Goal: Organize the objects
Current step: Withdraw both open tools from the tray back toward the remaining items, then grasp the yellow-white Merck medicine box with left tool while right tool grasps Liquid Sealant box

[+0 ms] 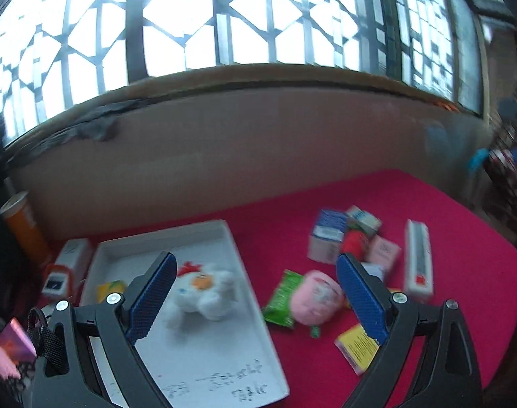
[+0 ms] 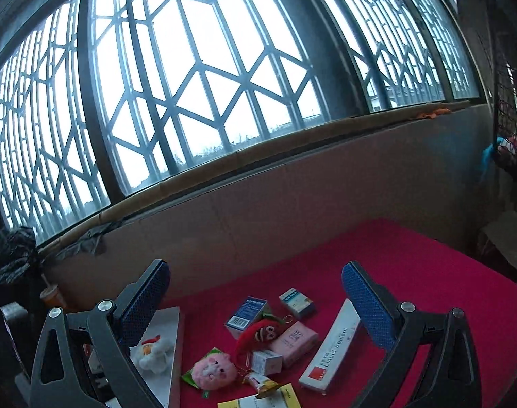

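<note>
Both your left gripper (image 1: 255, 268) and right gripper (image 2: 255, 282) gape empty; clutter's tight, so reaching for the pink plush (image 2: 212, 370) risks nudging the green packet (image 2: 194, 374) beneath it.

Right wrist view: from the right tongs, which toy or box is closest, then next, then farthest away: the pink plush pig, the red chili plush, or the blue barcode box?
1. Pink plush pig, low, left of centre.
2. Red chili plush, middle.
3. Blue barcode box, behind the chili.
</note>
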Demonstrator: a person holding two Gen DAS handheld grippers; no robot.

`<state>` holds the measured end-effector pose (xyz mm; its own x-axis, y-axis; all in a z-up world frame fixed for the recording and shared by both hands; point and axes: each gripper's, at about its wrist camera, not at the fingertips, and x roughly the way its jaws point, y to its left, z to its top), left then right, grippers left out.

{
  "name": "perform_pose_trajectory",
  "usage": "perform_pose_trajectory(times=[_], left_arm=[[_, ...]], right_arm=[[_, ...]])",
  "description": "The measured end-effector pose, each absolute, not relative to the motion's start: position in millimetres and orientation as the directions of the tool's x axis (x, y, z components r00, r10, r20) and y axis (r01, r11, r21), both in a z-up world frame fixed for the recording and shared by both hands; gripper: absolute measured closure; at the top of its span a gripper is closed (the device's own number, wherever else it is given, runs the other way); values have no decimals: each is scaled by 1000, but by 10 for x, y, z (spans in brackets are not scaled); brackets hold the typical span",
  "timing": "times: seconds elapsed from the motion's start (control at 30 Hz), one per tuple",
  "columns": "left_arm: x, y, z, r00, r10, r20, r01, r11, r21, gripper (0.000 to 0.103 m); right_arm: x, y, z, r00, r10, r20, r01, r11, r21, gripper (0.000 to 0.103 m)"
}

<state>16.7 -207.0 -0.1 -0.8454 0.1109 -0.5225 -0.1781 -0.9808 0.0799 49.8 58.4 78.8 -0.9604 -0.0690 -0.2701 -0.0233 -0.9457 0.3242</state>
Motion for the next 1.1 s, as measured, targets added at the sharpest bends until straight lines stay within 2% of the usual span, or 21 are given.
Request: perform_pose_trajectory(times=[0.1, 0.2, 0.4, 0.53, 0.67, 0.83, 0.93, 1.1], left_arm=[[187, -1844, -256, -786, 185, -590, -314, -941, 124, 8], [203, -1713, -407, -744, 224, -629, -369, -923, 108, 8], [237, -1525, -480, -709, 293, -641, -437, -897, 73, 8], [321, -1345, -669, -676, 316, -666, -504, -857, 105, 8], [313, -1134, -859, -625, 345, -700, -588, -798, 132, 8], [57, -1008, -976, -523, 383, -761, -657, -750, 74, 8], [-69, -1005, -1081, -451, 390, -803, -678, -734, 24, 8], [-128, -979, -1246, -396, 377, -837, -708, -706, 17, 8]], right_arm=[[482, 688, 694, -957, -52, -286, -52, -937, 344, 0], [389, 697, 649, -943, -69, -324, -48, -939, 340, 0], [321, 674, 692, -934, -105, -341, -5, -952, 306, 0], [219, 681, 508, -905, -75, -418, -41, -964, 263, 0], [41, 812, 177, -842, -40, -539, -113, -962, 248, 0], [-175, 1080, -242, -759, -19, -651, -225, -930, 290, 0], [-271, 1157, -489, -702, 3, -712, -276, -923, 268, 0], [-422, 1114, -863, -623, 10, -782, -287, -933, 217, 2]])
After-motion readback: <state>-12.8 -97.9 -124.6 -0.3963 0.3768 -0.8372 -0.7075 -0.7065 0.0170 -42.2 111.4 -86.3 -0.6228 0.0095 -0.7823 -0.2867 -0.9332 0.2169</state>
